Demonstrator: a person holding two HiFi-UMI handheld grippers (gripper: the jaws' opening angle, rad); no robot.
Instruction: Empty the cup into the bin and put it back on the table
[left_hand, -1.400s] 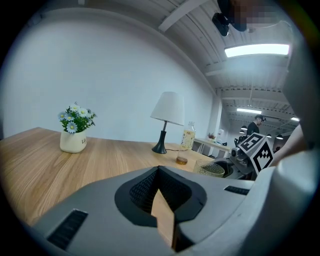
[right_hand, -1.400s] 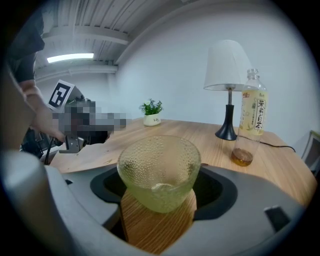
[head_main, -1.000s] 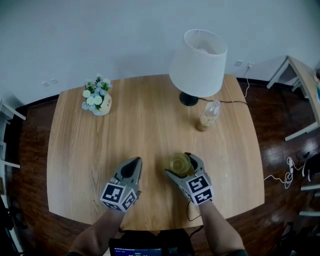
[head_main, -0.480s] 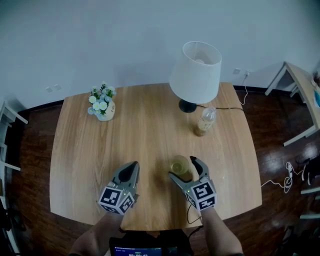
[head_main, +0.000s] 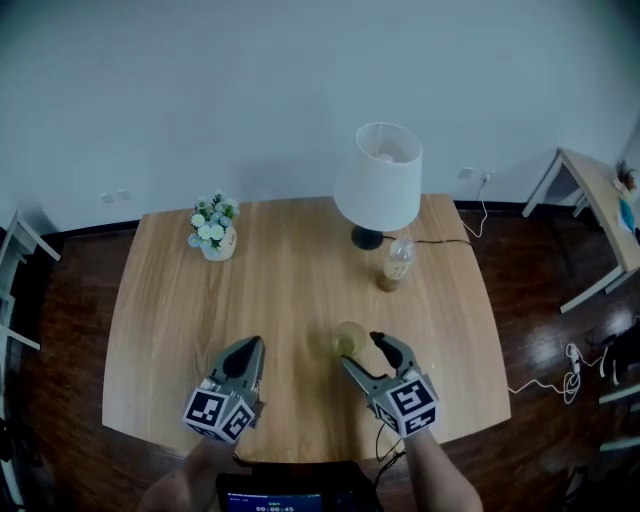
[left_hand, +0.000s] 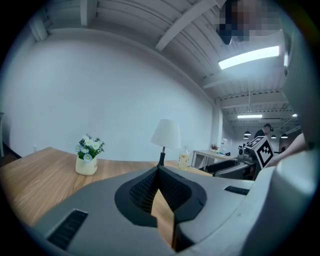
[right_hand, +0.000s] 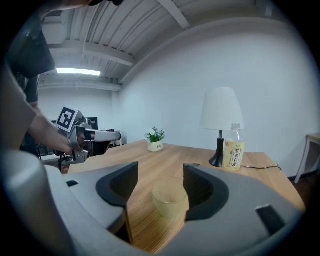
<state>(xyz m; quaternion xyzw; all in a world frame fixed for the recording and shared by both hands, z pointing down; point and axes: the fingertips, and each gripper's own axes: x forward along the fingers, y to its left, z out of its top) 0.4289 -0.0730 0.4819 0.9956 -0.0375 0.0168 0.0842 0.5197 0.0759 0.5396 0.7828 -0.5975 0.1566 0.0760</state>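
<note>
Now the right gripper (head_main: 360, 350) has just been narrowing its dark fingers (right_hand: 202, 190) around the translucent yellowish plastic cup (right_hand: 170, 197). The cup is standing on the light wooden table (head_main: 290, 270), with a gap showing at one side, so the grasp is only forming. The left gripper (head_main: 252, 348) is idling empty, fingers together.

Light wooden bench (head_main: 290, 290), rounded corners, stands on a dark plank floor (head_main: 530, 300). Plain pale wall (head_main: 250, 90) behind the bench's far edge. White-shaded lamp (head_main: 378, 178), black base, at the bench's far side. Pale desk (head_main: 592, 195) right of the bench. Ceiling strip light (left_hand: 248, 57) lit overhead.
</note>
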